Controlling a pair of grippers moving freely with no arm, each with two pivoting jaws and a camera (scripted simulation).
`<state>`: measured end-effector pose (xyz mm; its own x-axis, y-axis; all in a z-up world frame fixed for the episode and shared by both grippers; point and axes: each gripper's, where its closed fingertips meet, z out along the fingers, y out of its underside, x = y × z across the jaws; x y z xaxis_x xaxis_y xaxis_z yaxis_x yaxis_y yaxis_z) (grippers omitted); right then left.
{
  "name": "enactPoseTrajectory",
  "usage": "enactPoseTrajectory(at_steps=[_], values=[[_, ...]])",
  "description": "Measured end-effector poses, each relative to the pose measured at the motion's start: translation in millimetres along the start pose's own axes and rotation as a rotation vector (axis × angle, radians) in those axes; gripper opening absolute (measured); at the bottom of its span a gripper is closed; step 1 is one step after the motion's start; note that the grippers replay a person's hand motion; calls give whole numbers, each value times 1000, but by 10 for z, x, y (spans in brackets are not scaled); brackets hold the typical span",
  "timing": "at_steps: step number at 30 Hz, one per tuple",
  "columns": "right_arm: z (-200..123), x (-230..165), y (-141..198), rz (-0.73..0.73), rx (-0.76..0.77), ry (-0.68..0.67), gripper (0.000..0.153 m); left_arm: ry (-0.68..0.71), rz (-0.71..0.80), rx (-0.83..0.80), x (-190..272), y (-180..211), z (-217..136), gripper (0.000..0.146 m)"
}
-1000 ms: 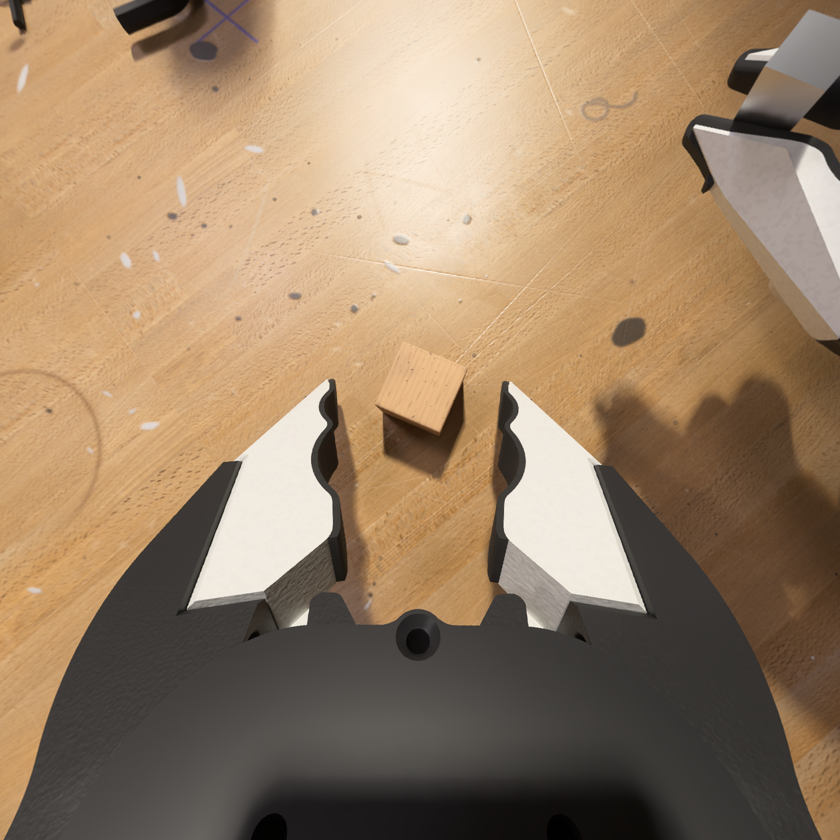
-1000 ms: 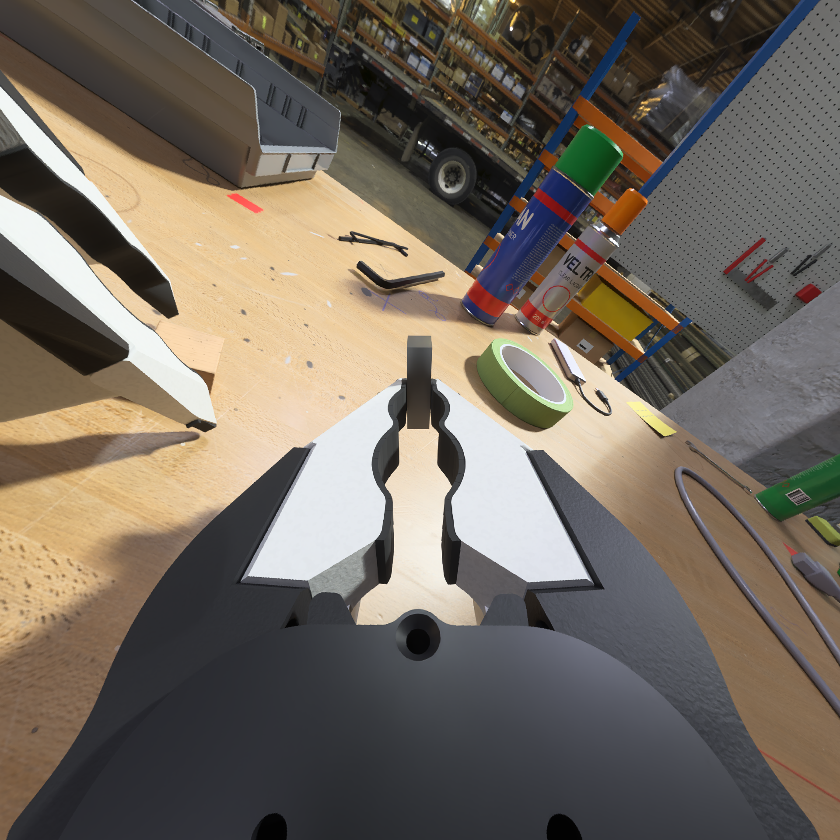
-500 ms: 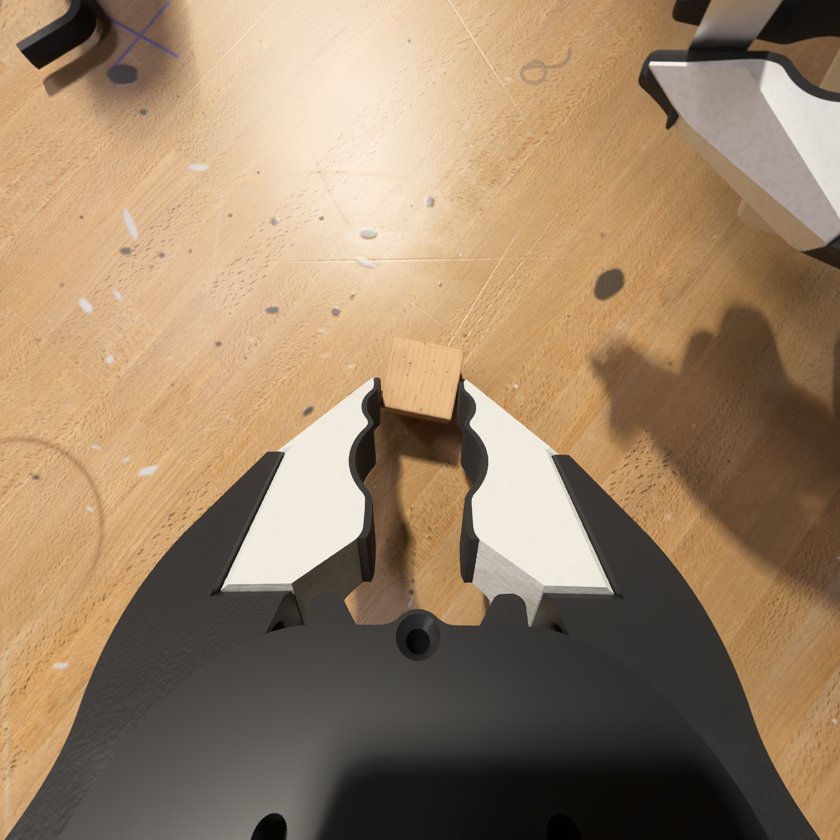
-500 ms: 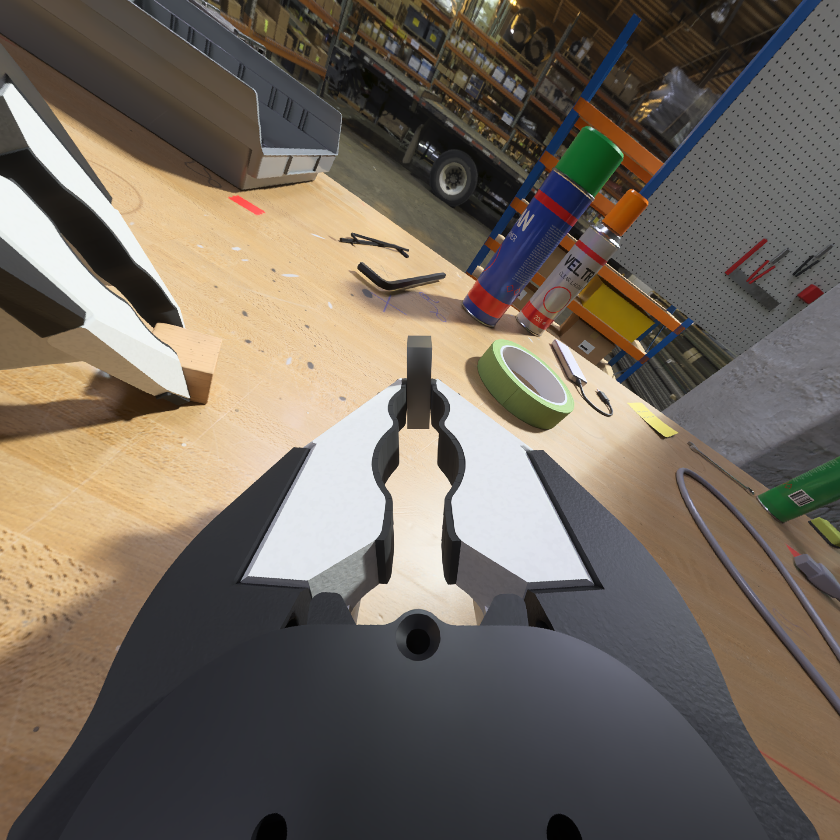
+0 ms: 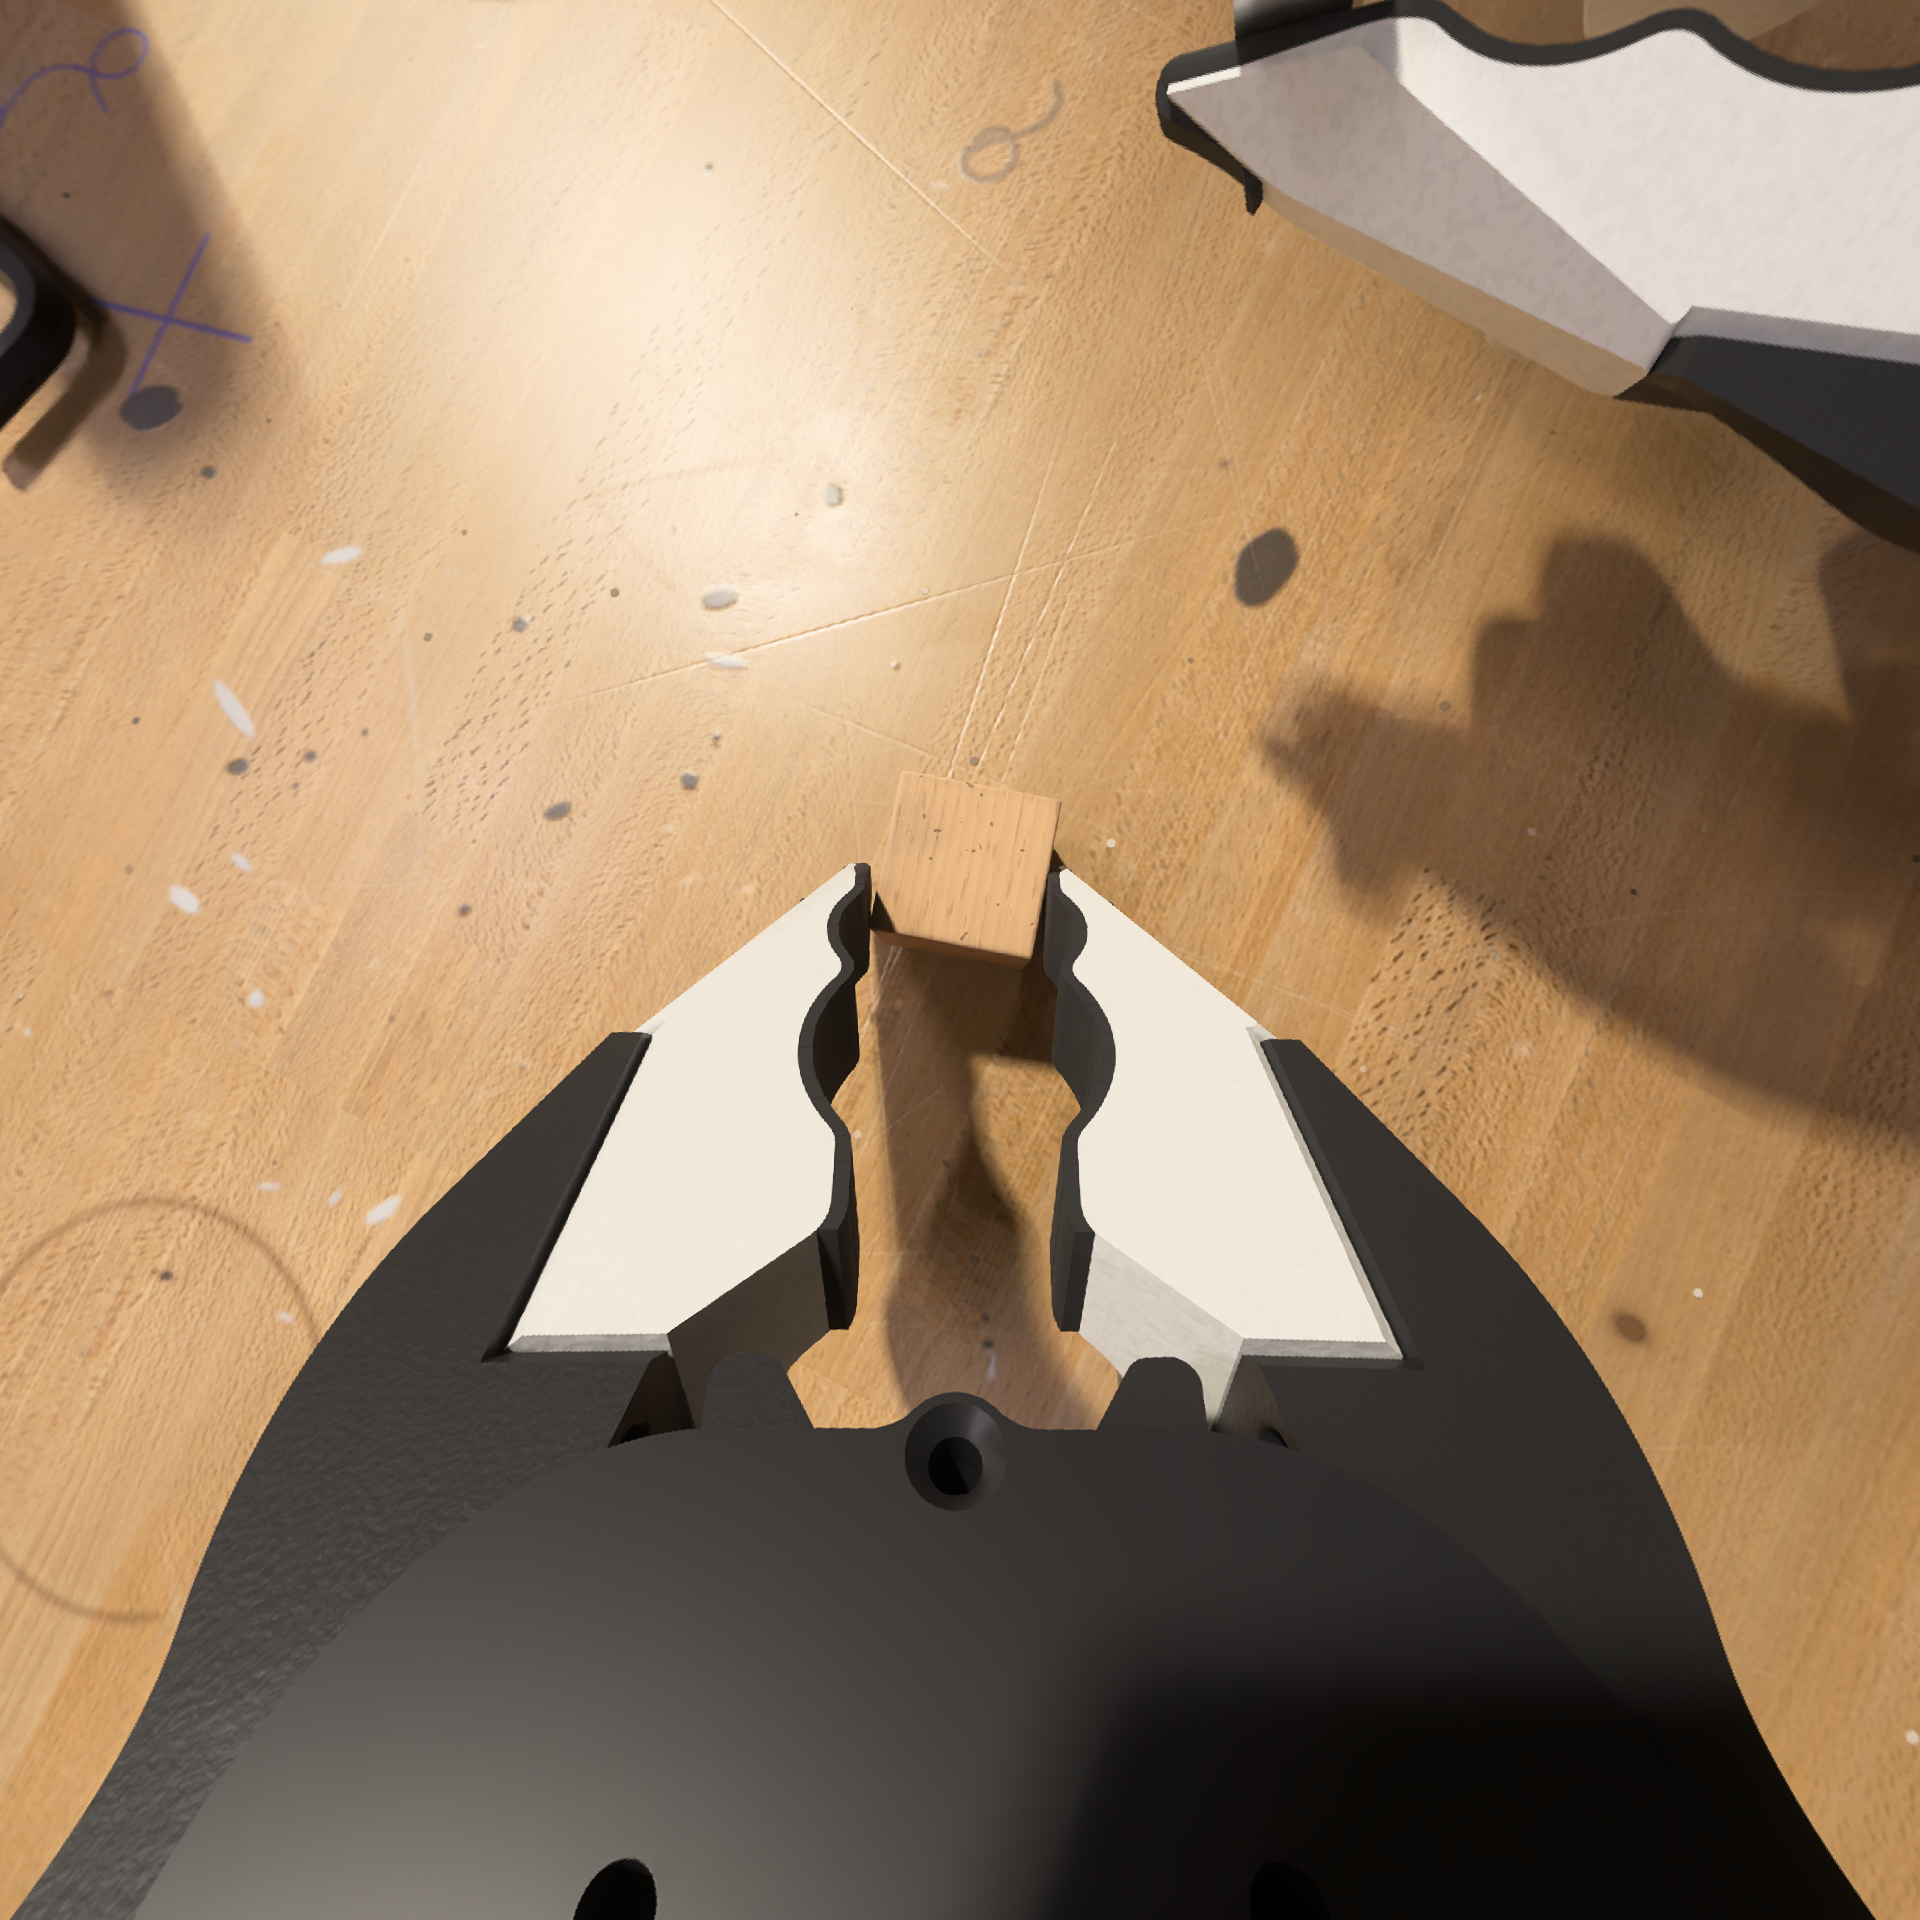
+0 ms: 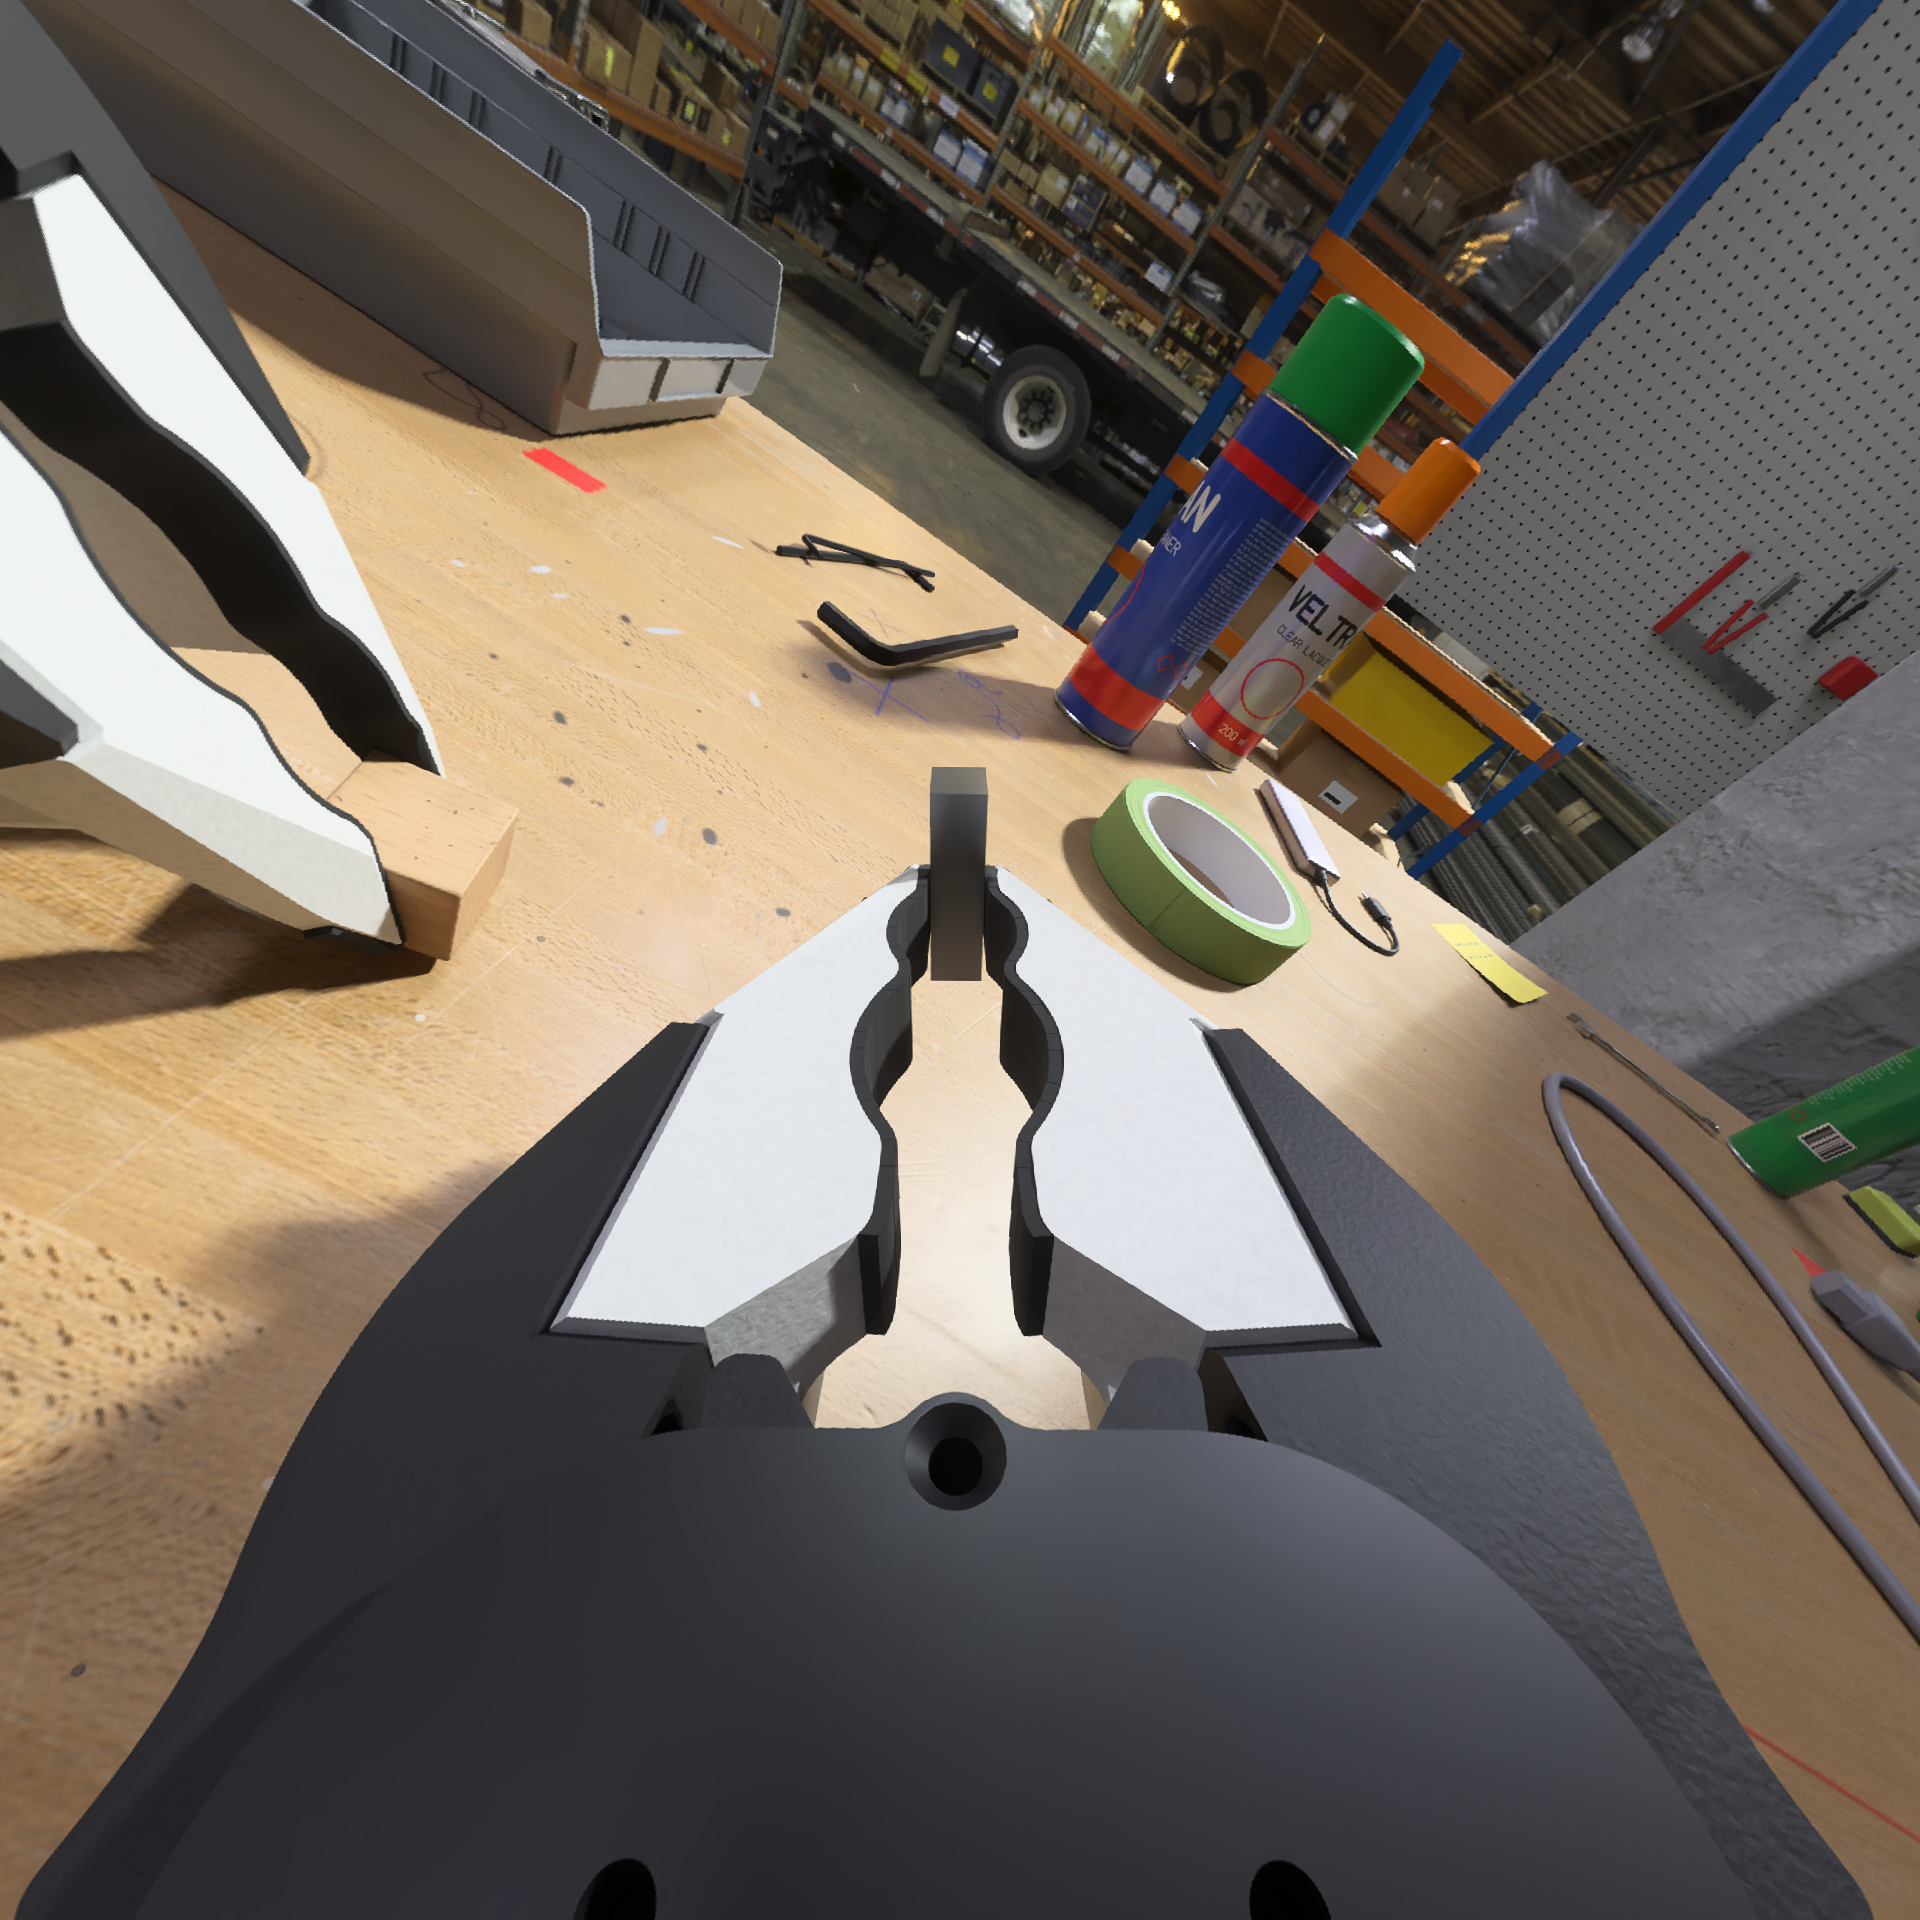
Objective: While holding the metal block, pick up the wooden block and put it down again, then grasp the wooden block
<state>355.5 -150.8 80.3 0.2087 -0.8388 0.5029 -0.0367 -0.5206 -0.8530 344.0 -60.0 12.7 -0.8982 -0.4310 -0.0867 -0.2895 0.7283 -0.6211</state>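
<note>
Down at the workbench [image 6: 1195, 1101], the left gripper [image 5: 958, 883] pinches the wooden block [image 5: 966, 868] between its two tips, jaws drawn narrow against the block's sides. From the right wrist view the same block [image 6: 442, 857] appears to sit on the bench surface at the near left, with the left gripper's white fingers [image 6: 208, 821] clamped on it from above.

The right gripper [image 6: 956, 883] holds the metal block [image 6: 957, 868], a dark slab standing upright between its fingertips, jaws nearly together on it, above the bench.

Farther right, a roll of green tape [image 6: 1195, 883] lies flat on the wood. Beyond it stand two spray cans, a blue one with a green cap [image 6: 1236, 530] and a white one with an orange cap [image 6: 1314, 634], side by side. A bent black bar [image 6: 914, 639] lies in the middle distance, and a grey bin [image 6: 468, 239] sits at the far left. A grey cable [image 6: 1704, 1320] curves along the right edge of the bench.
</note>
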Motion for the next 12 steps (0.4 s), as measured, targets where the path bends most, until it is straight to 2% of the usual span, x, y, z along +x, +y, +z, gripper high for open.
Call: enactPoseTrajectory(at_steps=[12], values=[[-1,-1,-3,-5,4,0,9,77,-11,-39,52,15,36,32]])
